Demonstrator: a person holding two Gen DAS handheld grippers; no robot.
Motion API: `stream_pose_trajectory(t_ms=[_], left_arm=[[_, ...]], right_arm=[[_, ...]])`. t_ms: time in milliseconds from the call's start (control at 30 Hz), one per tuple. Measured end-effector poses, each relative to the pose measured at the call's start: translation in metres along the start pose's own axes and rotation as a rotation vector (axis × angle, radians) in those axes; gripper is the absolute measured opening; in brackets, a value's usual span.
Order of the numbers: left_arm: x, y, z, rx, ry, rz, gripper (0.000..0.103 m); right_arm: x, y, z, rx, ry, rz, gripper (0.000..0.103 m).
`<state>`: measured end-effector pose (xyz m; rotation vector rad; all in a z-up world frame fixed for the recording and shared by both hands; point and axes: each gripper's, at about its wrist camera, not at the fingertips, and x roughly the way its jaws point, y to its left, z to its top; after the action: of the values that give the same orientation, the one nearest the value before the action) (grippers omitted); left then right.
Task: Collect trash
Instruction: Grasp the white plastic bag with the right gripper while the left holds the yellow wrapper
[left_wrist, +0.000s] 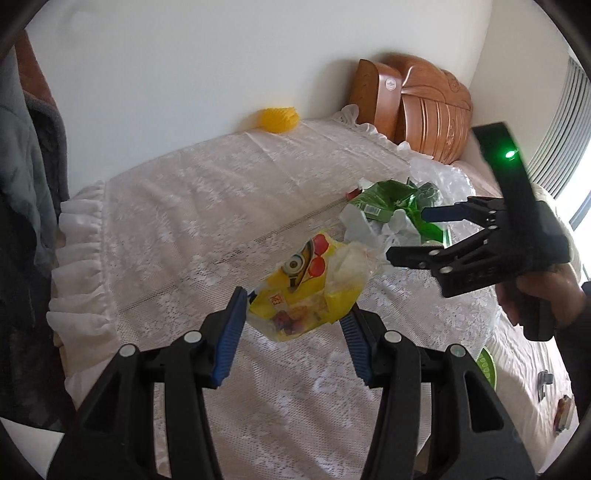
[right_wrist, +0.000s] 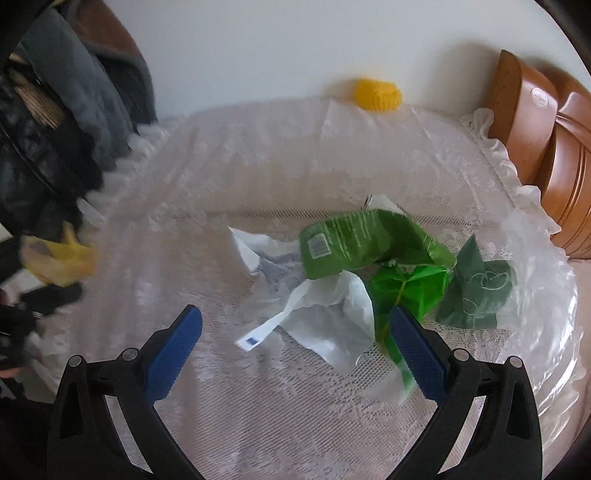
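Note:
In the left wrist view my left gripper (left_wrist: 295, 306) is shut on a crumpled yellow snack wrapper (left_wrist: 306, 291) with a cartoon print, held just above the lace cloth (left_wrist: 184, 221). To its right a hand holds my right gripper (left_wrist: 408, 234), open over a heap of trash. In the right wrist view the right gripper (right_wrist: 295, 312) stands open and holds nothing. Crumpled white paper (right_wrist: 325, 317) lies between and just beyond its fingers. Past that lie a green packet (right_wrist: 354, 240), a bright green wrapper (right_wrist: 410, 288) and a dark green wrapper (right_wrist: 476, 288). The yellow wrapper (right_wrist: 59, 258) shows blurred at the far left.
A clear plastic bag (right_wrist: 535, 258) lies crumpled at the cloth's right edge. A yellow knitted thing (right_wrist: 376, 94) sits against the white wall. A carved wooden headboard (right_wrist: 535, 129) stands at the right. Dark clothes (right_wrist: 55, 110) hang at the left.

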<state>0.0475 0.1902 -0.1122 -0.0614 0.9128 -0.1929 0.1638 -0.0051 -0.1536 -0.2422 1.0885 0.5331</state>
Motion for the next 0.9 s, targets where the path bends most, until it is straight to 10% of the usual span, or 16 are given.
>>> stream_pose_trajectory(t_ms=[133,533,700,900], left_arm=[[0.004,0.007,-0.001,-0.008,0.011,-0.011,0.050],[0.001,0.014,-0.003,-0.013,0.006,-0.017,0.050],[-0.002,0.018,-0.006,-0.024,0.006,-0.011,0.050],[-0.001,0.025,-0.009,-0.039,0.019,-0.003,0.050]], right_arm=[[0.014,0.009,0.001,-0.010,0.013,-0.036,0.099],[0.021,0.017,-0.016,0.127,0.021,0.071,0.044],[0.016,0.023,-0.022,0.171,0.009,0.107,0.046],[0.014,0.028,-0.015,0.187,-0.014,0.067,0.072]])
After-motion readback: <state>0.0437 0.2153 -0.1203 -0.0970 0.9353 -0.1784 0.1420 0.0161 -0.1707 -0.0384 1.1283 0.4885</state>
